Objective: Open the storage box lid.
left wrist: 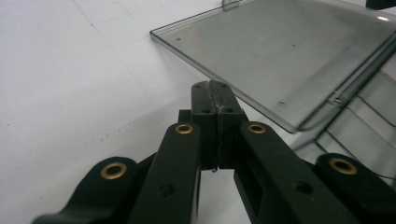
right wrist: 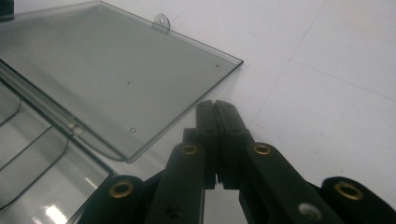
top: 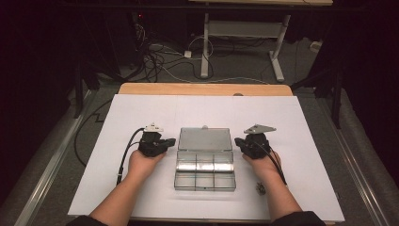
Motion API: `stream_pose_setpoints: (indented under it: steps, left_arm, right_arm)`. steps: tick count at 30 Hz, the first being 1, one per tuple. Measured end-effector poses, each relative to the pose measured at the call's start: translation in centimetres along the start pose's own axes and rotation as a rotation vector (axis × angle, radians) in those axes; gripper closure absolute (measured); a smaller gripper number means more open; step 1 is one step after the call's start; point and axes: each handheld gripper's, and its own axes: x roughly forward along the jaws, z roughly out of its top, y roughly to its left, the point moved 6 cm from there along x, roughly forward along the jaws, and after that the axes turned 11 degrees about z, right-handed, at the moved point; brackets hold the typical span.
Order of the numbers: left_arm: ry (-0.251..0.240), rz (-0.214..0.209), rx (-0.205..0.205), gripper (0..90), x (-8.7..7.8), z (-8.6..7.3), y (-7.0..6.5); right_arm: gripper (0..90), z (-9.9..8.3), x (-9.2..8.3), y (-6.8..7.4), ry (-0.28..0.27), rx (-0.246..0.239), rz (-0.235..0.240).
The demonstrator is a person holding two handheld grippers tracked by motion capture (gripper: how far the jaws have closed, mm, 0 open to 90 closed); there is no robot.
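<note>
High view shows a clear plastic box with little square compartments (top: 204,169) lying in the middle of the white counter (top: 141,197). Its flat see-through lid (top: 204,139) lies open at 12 o'clock. At 9 o'clock, the left tool (top: 172,141) is clenched on nothing. At 3 o'clock, the right tool (top: 237,141) is clenched too, empty. Both sit just beside the lid.

No text, label, brand, number or sign can be read anywhere: the clear plastic compartment box (top: 204,162) and its open lid (left wrist: 289,56) carry none, and the white sheet (top: 141,113) is blank.
</note>
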Motion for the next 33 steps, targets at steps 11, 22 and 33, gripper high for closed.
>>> stream_pose_setpoints:
  steps: [11, 22, 33]
  left_arm:
    - [-0.096, -0.063, 0.041, 82.2, -4.5, -2.1, -1.6]
    - [-0.198, -0.056, 0.099, 38.9, -8.1, -4.9, -2.1]
    - [-0.174, -0.030, 0.099, 0.0, -8.2, -5.9, -1.4]
  right_arm:
    - [80.5, -1.9, -3.7, 1.7, -0.105, -0.026, 0.041]
    - [33.8, -3.9, -7.3, 3.4, -0.185, -0.047, 0.032]
    - [0.4, -6.2, -8.8, 3.1, -0.189, -0.013, -0.005]
